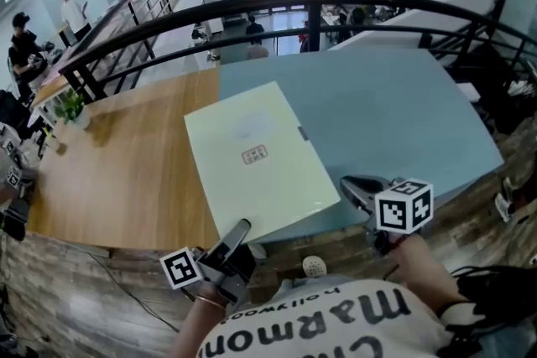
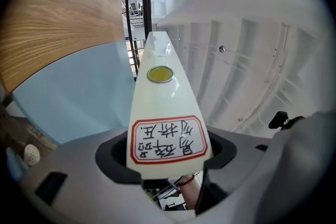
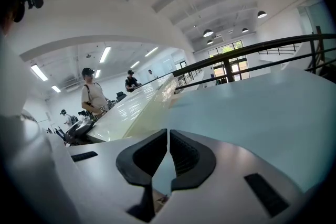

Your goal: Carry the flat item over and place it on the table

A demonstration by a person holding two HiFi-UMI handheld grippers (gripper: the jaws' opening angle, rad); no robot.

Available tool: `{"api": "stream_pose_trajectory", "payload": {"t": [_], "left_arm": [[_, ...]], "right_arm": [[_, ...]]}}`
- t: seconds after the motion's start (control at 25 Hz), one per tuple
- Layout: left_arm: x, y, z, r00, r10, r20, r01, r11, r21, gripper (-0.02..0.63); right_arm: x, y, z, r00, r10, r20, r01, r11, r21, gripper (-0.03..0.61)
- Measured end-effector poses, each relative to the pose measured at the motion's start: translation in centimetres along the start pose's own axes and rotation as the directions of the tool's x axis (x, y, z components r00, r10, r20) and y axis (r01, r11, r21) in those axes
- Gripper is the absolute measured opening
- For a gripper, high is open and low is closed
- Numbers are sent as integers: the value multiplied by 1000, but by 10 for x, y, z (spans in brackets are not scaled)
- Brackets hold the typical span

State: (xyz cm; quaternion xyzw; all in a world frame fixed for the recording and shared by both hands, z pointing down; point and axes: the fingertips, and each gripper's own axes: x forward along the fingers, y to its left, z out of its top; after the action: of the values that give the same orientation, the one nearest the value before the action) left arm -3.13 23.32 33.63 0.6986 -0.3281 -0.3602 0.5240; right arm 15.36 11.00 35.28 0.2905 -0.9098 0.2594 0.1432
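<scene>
The left gripper (image 1: 239,232) is clamped on the near corner of the flat item (image 1: 256,163), a pale cream box-like piece; its 2 jaws are held wide apart by the item's thickness, and the pads are pressed on both faces. On the narrow side seen between the jaws, 1 red-bordered sticker (image 2: 168,141) and 1 round yellow dot (image 2: 160,74) are shown. The item is closed, so nothing of its contents can be seen. The right gripper (image 1: 351,184) is closed with nothing between its jaws and is placed just beside the item's near right corner; contact cannot be made out. The item is spread over the table (image 1: 126,172) where the wooden part meets the light blue part (image 1: 394,113), with its near corner past the table's near edge; whether it rests on the surface cannot be told. 1 more label (image 1: 254,153) is carried on its top face. At the far left of the wooden part, 1 small pot (image 1: 74,115) with a green plant in it is set. A black railing (image 1: 336,0) is seen beyond the table.
</scene>
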Motion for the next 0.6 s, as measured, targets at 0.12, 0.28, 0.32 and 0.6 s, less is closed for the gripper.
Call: {"api": "stream_pose_trajectory", "payload": {"t": [0.12, 0.28, 0.32, 0.6], "left_arm": [[30, 6, 18, 1000, -4, 11, 4, 1000, -3, 290], [66, 16, 40, 1000, -12, 27, 12, 1000, -7, 290], [75, 17, 44, 999, -12, 31, 12, 1000, -8, 290], [130, 33, 55, 998, 2, 55, -1, 1000, -25, 290]], "right_arm": [[19, -24, 25, 1000, 9, -3, -9, 1000, -7, 41], [41, -53, 48, 1000, 24, -14, -24, 1000, -11, 42], [45, -60, 54, 1000, 25, -19, -25, 1000, -11, 42], [69, -105, 78, 995, 76, -68, -77, 997, -8, 43]]}}
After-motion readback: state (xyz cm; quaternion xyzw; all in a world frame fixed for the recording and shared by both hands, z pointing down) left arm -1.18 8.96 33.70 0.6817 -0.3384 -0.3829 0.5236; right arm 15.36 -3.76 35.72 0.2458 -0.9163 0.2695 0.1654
